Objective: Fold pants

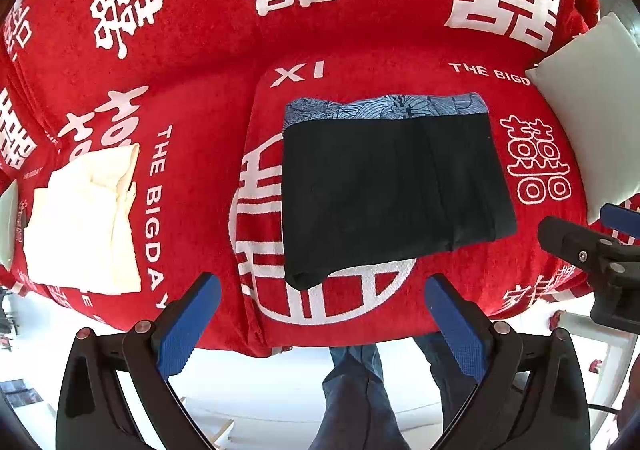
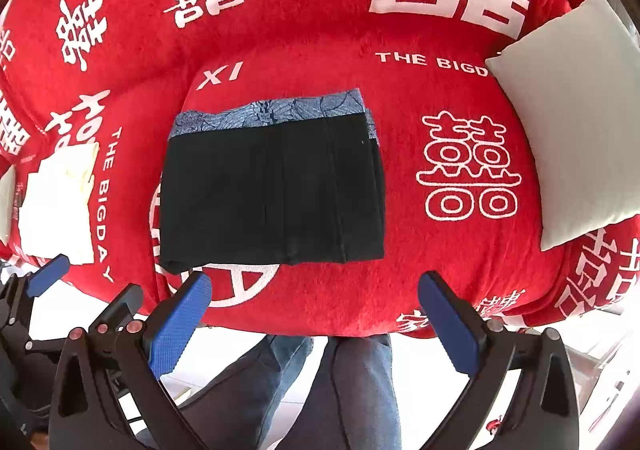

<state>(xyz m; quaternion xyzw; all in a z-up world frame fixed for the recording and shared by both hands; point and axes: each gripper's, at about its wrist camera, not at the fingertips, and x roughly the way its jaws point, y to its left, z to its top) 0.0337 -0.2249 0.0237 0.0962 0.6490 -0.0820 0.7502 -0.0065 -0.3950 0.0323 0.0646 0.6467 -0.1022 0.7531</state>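
Your pants [image 1: 392, 194] lie folded on the red blanket [image 1: 360, 30].
Both your left tongs [image 1: 322, 316] and right tongs [image 2: 314, 312] hang spread apart, holding nothing.

A: What covers the big white circle print [image 1: 256, 210] on the red blanket [image 1: 360, 30]?
B: The folded black pants [image 1: 388, 190] hide its middle.
A: And right of the pants?
B: The pale cushion [image 2: 576, 122] is cut off by the edge, and it covers the end of the white lettering [image 2: 434, 60].
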